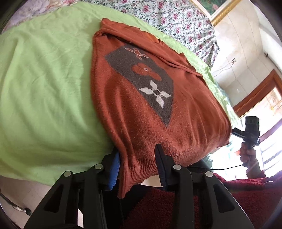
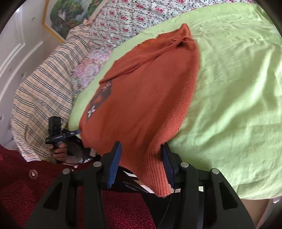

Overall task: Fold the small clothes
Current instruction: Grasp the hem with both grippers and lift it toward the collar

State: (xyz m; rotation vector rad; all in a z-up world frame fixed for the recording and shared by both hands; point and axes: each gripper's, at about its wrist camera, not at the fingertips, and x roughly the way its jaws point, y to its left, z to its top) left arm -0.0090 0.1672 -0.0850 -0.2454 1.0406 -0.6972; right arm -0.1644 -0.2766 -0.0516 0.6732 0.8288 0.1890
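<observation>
Rust-orange knit sweater (image 1: 141, 105) lay on the green blanket (image 1: 44, 88) with sleeves apparently tucked in, its ribbed hem (image 2: 158, 172) hanging over the bed's near edge; judged partly folded, crosswise fold left. Floral bedding (image 1: 176, 19), a striped pillow (image 2: 44, 91) and framed painting (image 2: 67, 15) sat behind. Left gripper (image 1: 137, 169) and right gripper (image 2: 141, 167) straddled hem corners, jaws apart, not clamped.

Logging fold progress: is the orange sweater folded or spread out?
Partly folded: the orange sweater lies lengthwise on the green sheet, sleeves tucked over its far side, ribbed hem hanging off the near edge.
</observation>
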